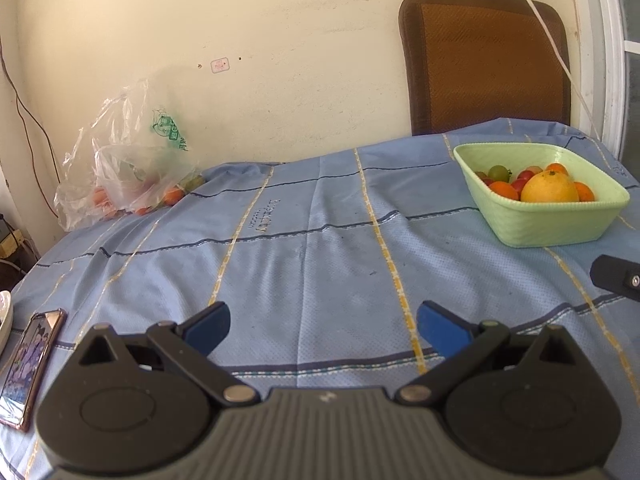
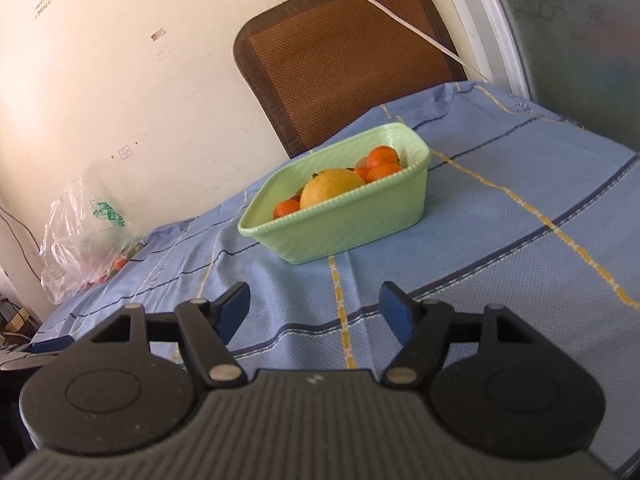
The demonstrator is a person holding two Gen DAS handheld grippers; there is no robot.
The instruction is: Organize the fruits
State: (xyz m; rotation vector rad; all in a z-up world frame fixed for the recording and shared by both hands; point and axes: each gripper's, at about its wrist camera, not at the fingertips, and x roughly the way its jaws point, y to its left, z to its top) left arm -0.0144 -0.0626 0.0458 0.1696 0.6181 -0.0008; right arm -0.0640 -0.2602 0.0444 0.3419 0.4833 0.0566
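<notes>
The left tool (image 1: pixel 323 326) hangs over the tabletop (image 1: pixel 320 240) with its blue pads spread wide and nothing between them. The right tool (image 2: pixel 315 312) is likewise released, its jaws apart over bare cloth, short of the green basket (image 2: pixel 360 220).

The green basket serves as the landmark. It stands on the blue plaid cloth in front of the brown chair back (image 2: pixel 340 52), and holds a large yellow-orange citrus (image 2: pixel 330 190), several small orange fruits (image 2: pixel 382 158), and, in the left wrist view, some red fruits (image 1: pixel 524 176) and a green one (image 1: pixel 498 172). Far to the basket's left, against the wall, lies a crumpled clear plastic bag (image 1: pixel 120 160) with green printing too small to read; more small orange and green fruits (image 1: pixel 172 196) sit in and beside it. Between bag and basket, a line of dark lettering (image 1: pixel 264 216) is printed on the cloth, but it cannot be made out. A phone (image 1: pixel 32 364) lies at the near left edge, well apart from the basket, its screen lit. A small pink sticker (image 1: pixel 219 65) on the wall is illegible. A white cable (image 2: pixel 400 16) crosses the chair back above the basket.
</notes>
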